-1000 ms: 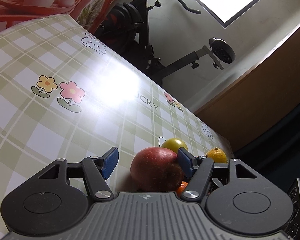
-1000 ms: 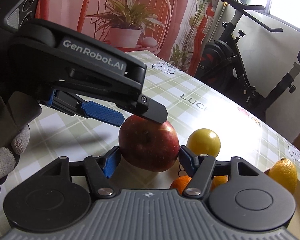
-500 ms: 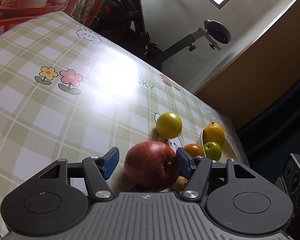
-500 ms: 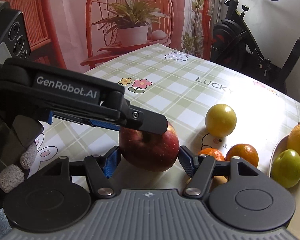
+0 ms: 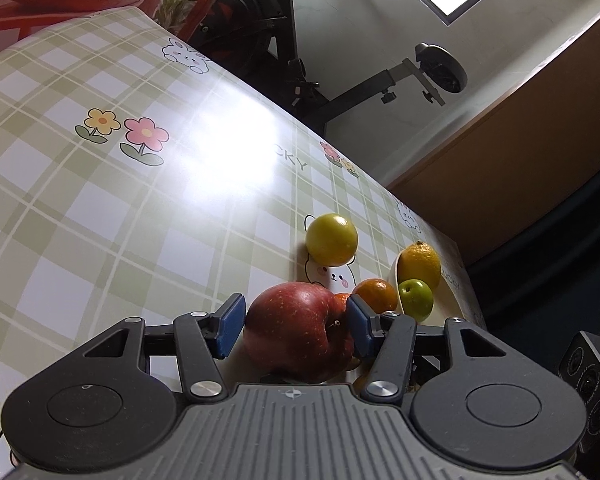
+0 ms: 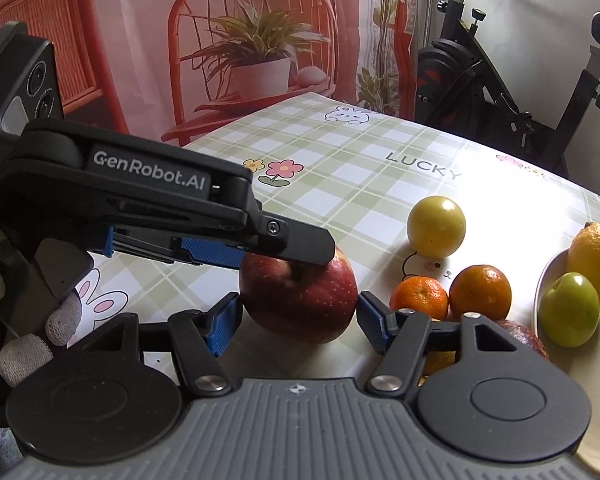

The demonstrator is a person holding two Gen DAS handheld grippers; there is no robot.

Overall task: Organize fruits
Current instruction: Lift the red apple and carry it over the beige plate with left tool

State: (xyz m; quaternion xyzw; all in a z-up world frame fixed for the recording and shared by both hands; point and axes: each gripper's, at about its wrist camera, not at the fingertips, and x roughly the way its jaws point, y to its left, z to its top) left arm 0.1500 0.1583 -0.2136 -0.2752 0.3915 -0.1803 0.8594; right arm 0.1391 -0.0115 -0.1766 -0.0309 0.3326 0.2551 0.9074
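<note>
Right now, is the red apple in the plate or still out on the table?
Out. The red apple sits on the checked tablecloth, left of the plate, which holds only the lemon and green apple.

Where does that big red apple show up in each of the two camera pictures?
Left wrist view: red apple sits bottom centre, between the left gripper fingers.
Right wrist view: red apple sits centre, between the right gripper fingers.
Shared landmark: the round yellow fruit beyond it.

The plate (image 6: 548, 276) runs off the right edge. Behind the right finger (image 6: 374, 322), a dark red fruit (image 6: 518, 330) is half hidden — below it a yellow-orange bit, kind unclear.
</note>
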